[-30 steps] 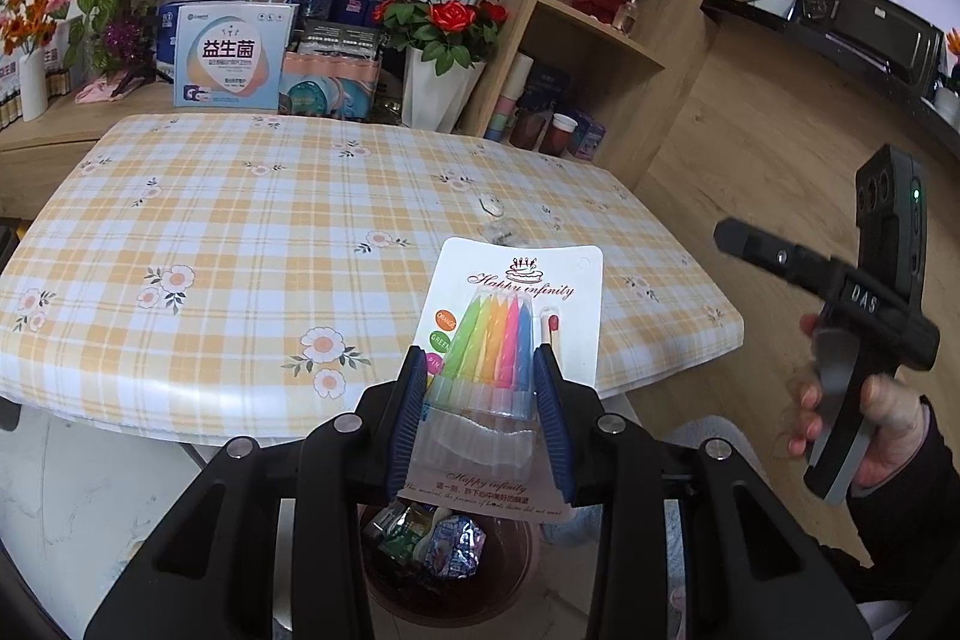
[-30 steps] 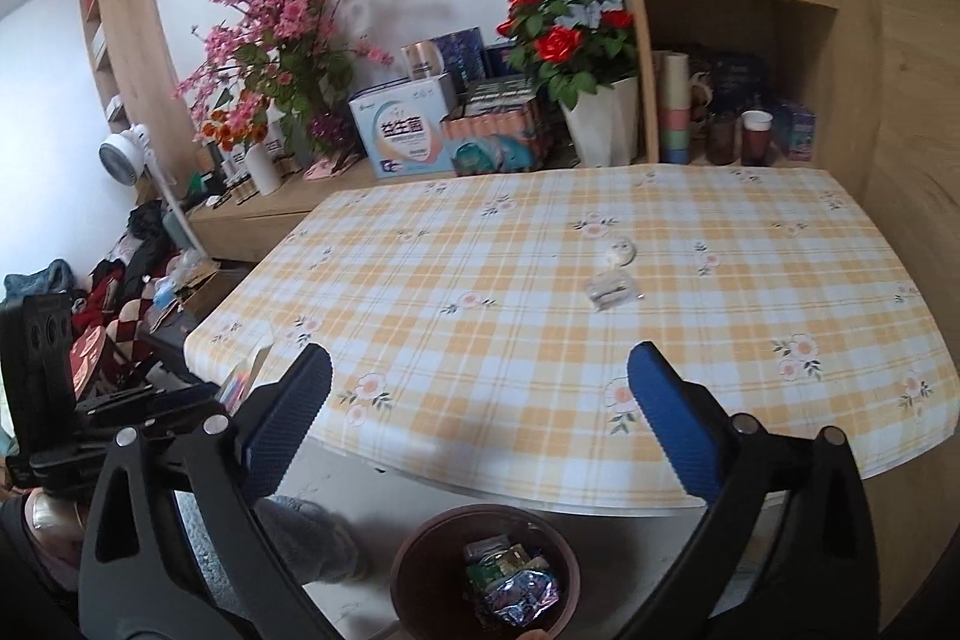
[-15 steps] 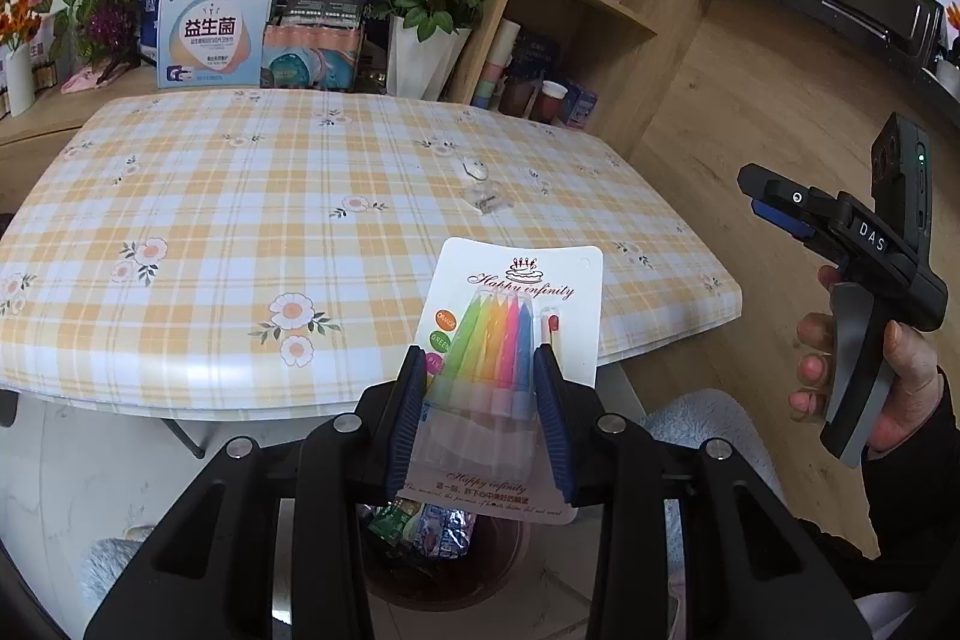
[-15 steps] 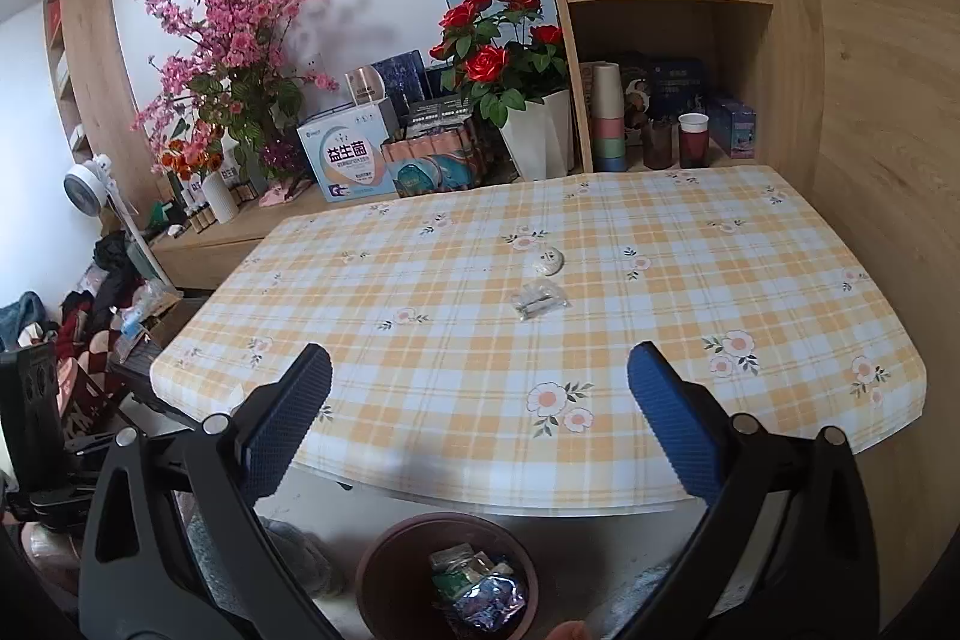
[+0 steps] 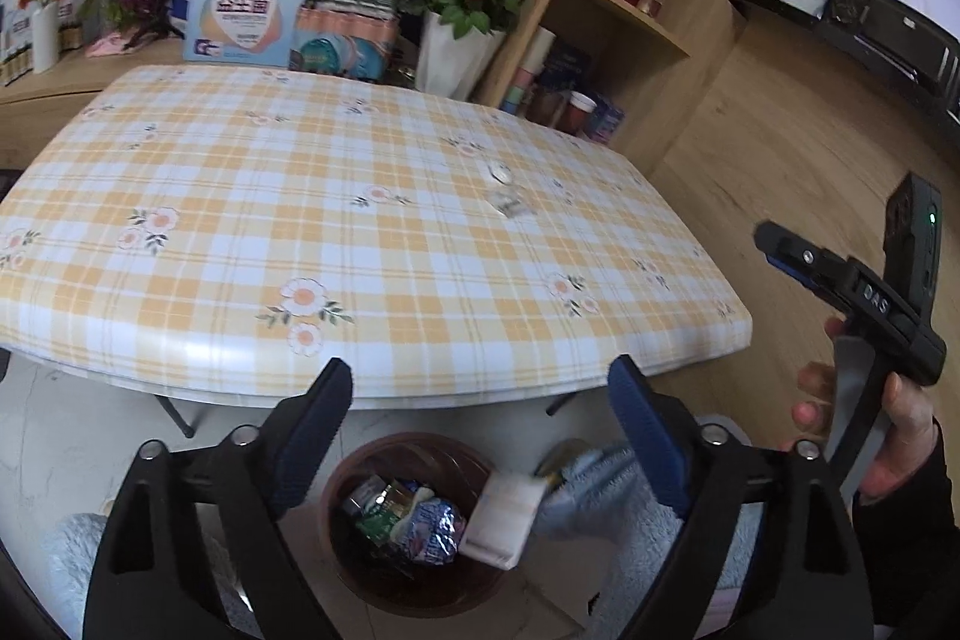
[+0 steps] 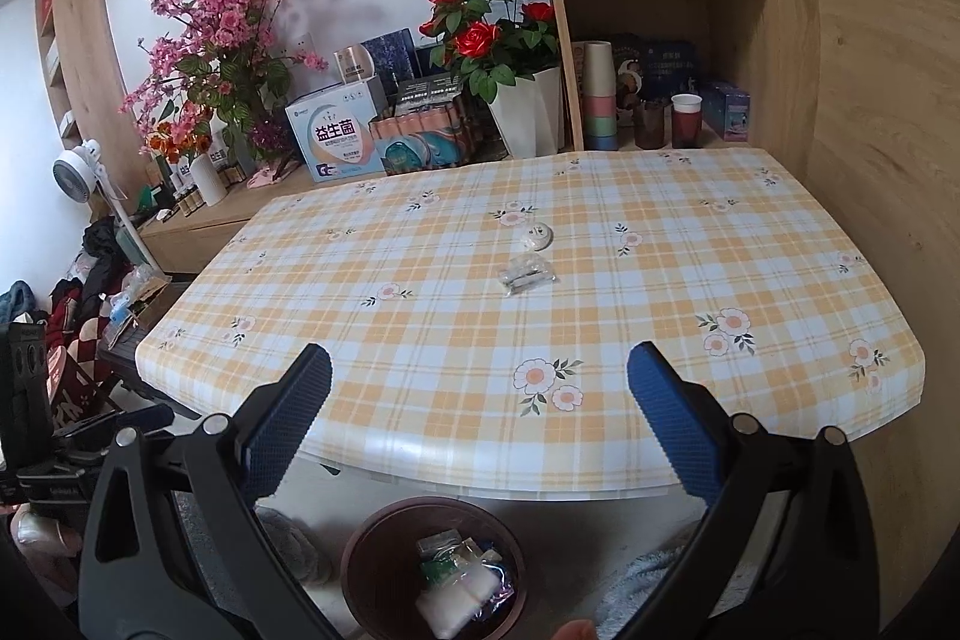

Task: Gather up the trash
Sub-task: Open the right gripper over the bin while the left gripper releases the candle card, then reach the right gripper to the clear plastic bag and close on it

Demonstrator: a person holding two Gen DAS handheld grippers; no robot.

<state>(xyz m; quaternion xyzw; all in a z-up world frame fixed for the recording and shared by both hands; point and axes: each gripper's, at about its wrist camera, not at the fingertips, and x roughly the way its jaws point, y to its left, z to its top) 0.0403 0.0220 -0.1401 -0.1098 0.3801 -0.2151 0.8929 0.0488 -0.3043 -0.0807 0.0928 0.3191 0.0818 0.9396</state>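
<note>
Round brown bin (image 5: 354, 568), crinkly foil wrappers (image 5: 429, 523)

Table top (image 6: 600, 340) largely bare; only a small round item (image 6: 536, 237) and a clear wrapper (image 6: 525, 275), lying close together near the middle, are found in the way there. Far edge is walled off by boxes (image 6: 336, 133), a rose pot (image 6: 528, 115) and cups (image 6: 600, 94). Below the near edge, the mouth of the brown bin (image 6: 372, 550) is left open from above, part-filled with wrappers. Wooden shelving (image 6: 750, 40) bounds the right side.
</note>
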